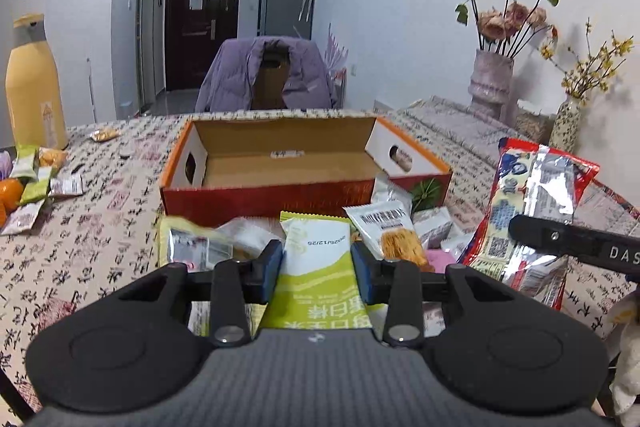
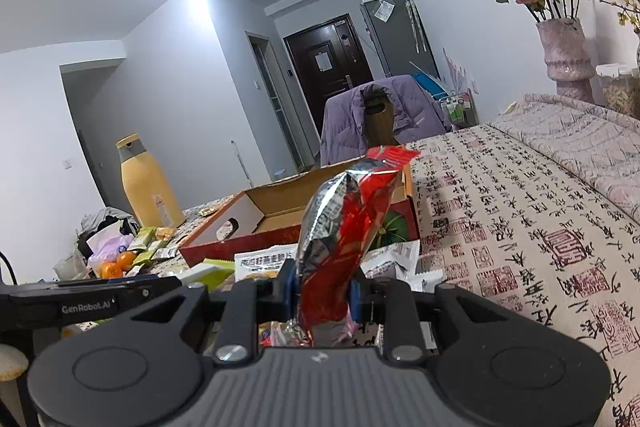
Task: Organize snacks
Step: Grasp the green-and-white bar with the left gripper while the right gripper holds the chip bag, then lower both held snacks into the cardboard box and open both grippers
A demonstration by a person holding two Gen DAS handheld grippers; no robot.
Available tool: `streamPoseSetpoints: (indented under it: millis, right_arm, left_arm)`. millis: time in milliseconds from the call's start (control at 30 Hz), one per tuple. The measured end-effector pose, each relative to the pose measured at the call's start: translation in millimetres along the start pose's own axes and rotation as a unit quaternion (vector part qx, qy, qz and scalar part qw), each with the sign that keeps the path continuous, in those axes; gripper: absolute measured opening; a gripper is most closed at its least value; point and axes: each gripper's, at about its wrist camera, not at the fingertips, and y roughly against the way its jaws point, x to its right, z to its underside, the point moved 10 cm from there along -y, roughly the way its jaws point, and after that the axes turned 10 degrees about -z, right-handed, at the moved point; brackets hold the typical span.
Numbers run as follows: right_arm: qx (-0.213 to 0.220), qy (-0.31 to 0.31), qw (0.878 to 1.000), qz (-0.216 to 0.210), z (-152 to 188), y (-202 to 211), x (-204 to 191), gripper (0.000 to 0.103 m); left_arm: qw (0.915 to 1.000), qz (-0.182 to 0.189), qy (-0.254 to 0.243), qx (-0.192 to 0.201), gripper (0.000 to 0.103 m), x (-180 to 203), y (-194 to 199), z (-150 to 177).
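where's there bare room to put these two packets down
Inside the cardboard box the floor is bare. Bare tablecloth stretches right of the box toward the vase. Crowded: the snack pile in front of the box, and the packets and oranges by the yellow bottle.

The table (image 1: 100, 259) wears a cream cloth printed with black script and red seals. On it stand an open box (image 1: 280, 163) (red outside, empty cardboard within), a yellow bottle (image 1: 34, 87) at the far left and two vases (image 1: 490, 83) at the far right. Packets (image 1: 384, 227) lie heaped before the box, with more packets and oranges (image 1: 10, 193) at the left edge.
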Motion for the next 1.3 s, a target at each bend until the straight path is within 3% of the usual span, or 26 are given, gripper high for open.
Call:
streamPoseSetpoints:
  millis: [467,733,1067,1300]
  right_arm:
    - [0.019,0.017,1.000,-0.016,-40,-21,-10,0.025]
    - [0.021,0.019,0.999,-0.026,-87,-57,-5,0.025]
    - [-0.026,-0.016,1.000,-0.004,-123,-147,22,0.025]
    - [-0.084,-0.021,0.996,0.031,-108,-209,48,0.025]
  left_arm:
    - [0.9987,-0.020,0.012,0.045,0.039,-9,-6,-50]
    - [0.9971,-0.046,0.012,0.061,0.039,-20,-31,-97]
    - [0.9958,-0.087,0.002,0.029,0.039,-24,-93,-132]
    - [0.9943,-0.106,0.001,-0.011,0.039,-30,-143,-130]
